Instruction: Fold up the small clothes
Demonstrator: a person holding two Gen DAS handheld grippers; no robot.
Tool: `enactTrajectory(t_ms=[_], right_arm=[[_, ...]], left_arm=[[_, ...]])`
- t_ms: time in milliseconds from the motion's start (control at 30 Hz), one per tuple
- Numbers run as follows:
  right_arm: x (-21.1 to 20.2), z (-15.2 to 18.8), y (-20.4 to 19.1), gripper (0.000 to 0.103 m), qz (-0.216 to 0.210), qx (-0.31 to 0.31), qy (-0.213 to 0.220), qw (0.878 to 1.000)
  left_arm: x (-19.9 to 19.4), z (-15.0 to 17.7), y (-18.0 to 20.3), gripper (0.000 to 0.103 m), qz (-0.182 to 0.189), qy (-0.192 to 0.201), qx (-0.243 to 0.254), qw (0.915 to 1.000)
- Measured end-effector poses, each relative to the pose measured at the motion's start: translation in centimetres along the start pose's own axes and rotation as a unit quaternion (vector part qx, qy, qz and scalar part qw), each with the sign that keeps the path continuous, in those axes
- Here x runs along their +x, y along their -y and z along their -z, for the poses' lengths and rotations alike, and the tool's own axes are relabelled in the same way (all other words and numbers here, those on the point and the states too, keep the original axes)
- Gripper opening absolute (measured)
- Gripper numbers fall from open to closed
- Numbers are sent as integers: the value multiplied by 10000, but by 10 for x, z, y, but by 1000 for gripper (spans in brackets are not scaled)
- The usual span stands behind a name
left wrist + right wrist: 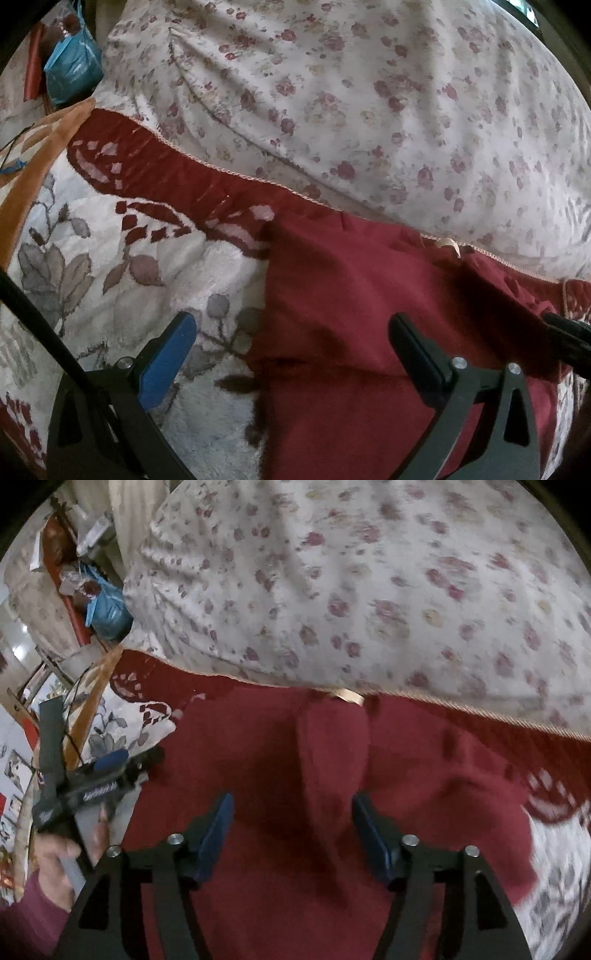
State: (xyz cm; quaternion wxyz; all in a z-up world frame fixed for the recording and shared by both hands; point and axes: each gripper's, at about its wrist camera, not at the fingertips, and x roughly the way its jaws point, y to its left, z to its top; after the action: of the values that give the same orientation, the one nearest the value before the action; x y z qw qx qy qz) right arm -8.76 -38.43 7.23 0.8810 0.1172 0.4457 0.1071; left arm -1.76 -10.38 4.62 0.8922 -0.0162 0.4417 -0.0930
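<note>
Spread wide, left gripper [291,347] and right gripper [291,830] above dark red cloth garment [295,775], below flowered white pillow [369,572].

A fleecy white blanket [110,295] with grey leaves and a dark red border covers the lower left of the frame. A red garment [351,302] lies flat on it at lower right. A flowered pillow [351,110] fills the top, overlapping the blanket's stitched edge.

Floral bedding [369,92], perhaps cluttered shelf [70,565]
</note>
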Motion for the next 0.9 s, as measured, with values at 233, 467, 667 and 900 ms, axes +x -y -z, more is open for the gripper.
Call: enactTrajectory(t_ms=[233, 467, 667, 900], right_arm=[[39, 3, -23, 14, 81, -135, -342, 9993], [1, 48, -40, 71, -753, -201, -411, 9961], [-62, 75, 8, 71, -307, 174, 4, 9994], [-96, 82, 74, 71, 606, 772, 303, 9947]], left_arm=[[-3, -1, 0, 103, 98, 27, 19, 9999], [-1, 5, 4, 103, 449, -193, 18, 9988], [-2, 15, 15, 103, 652, -424, 219, 9967], [7, 34, 45, 52, 237, -749, 826, 9935]])
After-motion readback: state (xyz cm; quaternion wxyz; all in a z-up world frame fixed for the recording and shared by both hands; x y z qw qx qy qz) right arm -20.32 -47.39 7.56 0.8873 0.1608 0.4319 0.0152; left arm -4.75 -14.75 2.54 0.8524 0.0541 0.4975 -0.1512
